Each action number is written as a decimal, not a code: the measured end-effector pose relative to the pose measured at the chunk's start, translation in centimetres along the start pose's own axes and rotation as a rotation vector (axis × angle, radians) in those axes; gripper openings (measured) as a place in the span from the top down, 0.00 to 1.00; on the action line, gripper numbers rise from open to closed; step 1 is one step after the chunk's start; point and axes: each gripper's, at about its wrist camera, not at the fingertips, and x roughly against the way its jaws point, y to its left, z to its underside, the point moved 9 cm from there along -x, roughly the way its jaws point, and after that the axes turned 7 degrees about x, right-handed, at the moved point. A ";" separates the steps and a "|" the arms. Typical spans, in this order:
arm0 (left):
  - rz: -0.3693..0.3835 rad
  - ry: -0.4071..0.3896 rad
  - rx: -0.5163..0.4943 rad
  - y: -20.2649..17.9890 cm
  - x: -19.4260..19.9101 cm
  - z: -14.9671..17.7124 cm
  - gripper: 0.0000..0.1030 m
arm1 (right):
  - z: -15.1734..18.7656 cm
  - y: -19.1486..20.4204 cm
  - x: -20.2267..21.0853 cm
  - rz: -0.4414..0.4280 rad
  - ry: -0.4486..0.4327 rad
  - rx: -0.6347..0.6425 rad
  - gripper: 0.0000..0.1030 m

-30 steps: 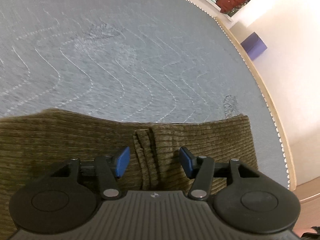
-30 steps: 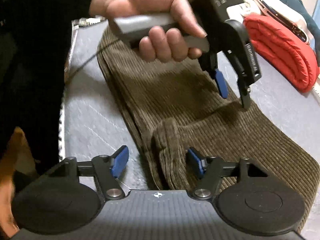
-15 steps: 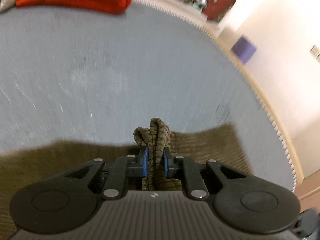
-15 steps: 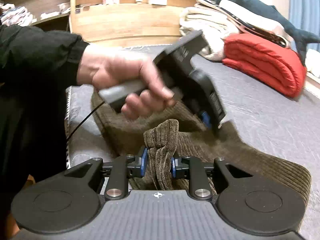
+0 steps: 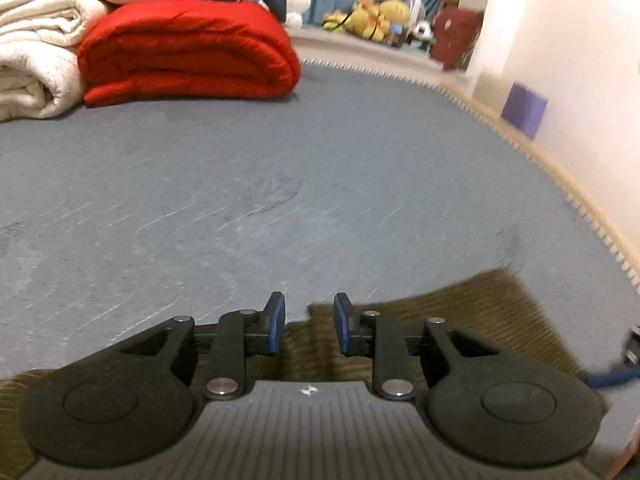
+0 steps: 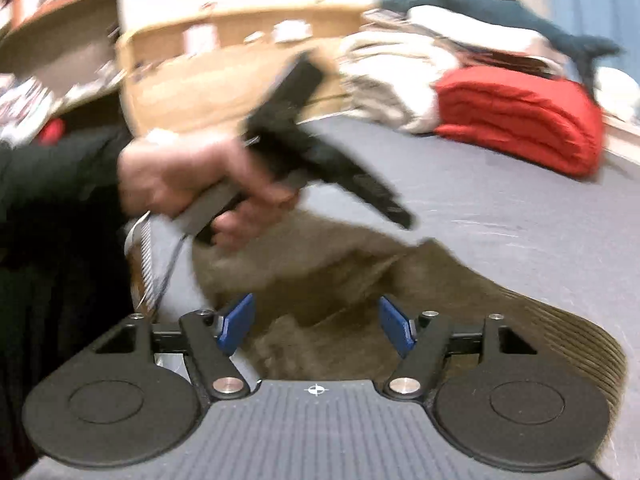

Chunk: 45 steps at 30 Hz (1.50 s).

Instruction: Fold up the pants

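Observation:
The brown corduroy pants [image 5: 472,316] lie folded on the grey mattress [image 5: 280,200], below and just ahead of both grippers; they also show in the right wrist view [image 6: 460,280]. My left gripper [image 5: 307,322] is partly open with nothing between its blue pads, raised above the pants' edge. My right gripper [image 6: 316,326] is wide open and empty above the cloth. In the right wrist view the left gripper's body [image 6: 320,160] is blurred, held in a hand above the pants.
A folded red blanket [image 5: 188,52] and white bedding [image 5: 36,48] sit at the far side of the mattress. Stuffed toys [image 5: 372,16] and a purple box [image 5: 524,108] lie beyond the mattress edge [image 5: 560,184]. A wooden shelf [image 6: 224,60] stands behind.
Both grippers were open over the pants, pinched a bunch of corduroy half a second ago, and have now let go and opened. Both have risen and tilted up from the cloth.

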 end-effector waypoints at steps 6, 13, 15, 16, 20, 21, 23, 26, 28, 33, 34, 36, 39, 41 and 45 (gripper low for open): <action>0.113 0.050 -0.093 -3.9 -0.3 1.7 0.73 | 2.0 -7.9 2.1 0.328 0.027 -0.231 0.24; -0.095 0.229 -0.242 -2.7 -4.3 5.6 0.64 | 7.1 -13.4 3.1 0.538 0.180 -0.444 0.23; -0.088 0.213 -0.212 -2.6 -4.1 5.1 0.64 | 8.6 -13.9 3.1 0.581 0.244 -0.465 0.22; -0.085 0.196 -0.211 -2.8 -3.8 4.8 0.64 | 9.3 -14.1 2.9 0.598 0.276 -0.470 0.21; -0.044 0.144 -0.215 -3.9 -2.6 4.0 0.64 | 12.3 -14.8 2.8 0.633 0.388 -0.522 0.20; -0.041 0.144 -0.216 -4.2 -2.5 4.2 0.64 | 12.5 -14.9 2.5 0.623 0.395 -0.544 0.20; -0.052 0.143 -0.225 -4.4 -2.5 4.4 0.64 | 13.1 -15.0 2.5 0.604 0.404 -0.572 0.18; -0.065 0.140 -0.227 -3.7 -2.7 3.9 0.64 | 13.7 -15.2 2.1 0.578 0.427 -0.611 0.16; -0.063 0.135 -0.213 -3.4 -3.1 3.8 0.64 | 13.9 -15.3 1.6 0.529 0.432 -0.664 0.14; -0.042 0.107 -0.191 -3.5 -2.5 3.1 0.62 | 14.2 -14.0 1.1 0.431 0.429 -0.720 0.13; -0.035 0.101 -0.188 -3.7 -2.3 3.0 0.62 | 14.0 -13.6 0.9 0.412 0.424 -0.709 0.18; -0.023 0.092 -0.179 -3.8 -1.8 2.7 0.62 | 13.7 -13.1 0.8 0.402 0.414 -0.698 0.27; 0.010 0.088 -0.153 -4.3 -1.2 2.5 0.62 | 12.9 -12.5 0.9 0.410 0.407 -0.664 0.38; 0.036 0.083 -0.143 -4.8 -0.6 2.4 0.61 | 12.1 -12.2 1.1 0.406 0.387 -0.654 0.56; 0.100 0.084 -0.129 -6.3 0.5 2.5 0.59 | 10.4 -11.6 1.7 0.394 0.314 -0.650 0.75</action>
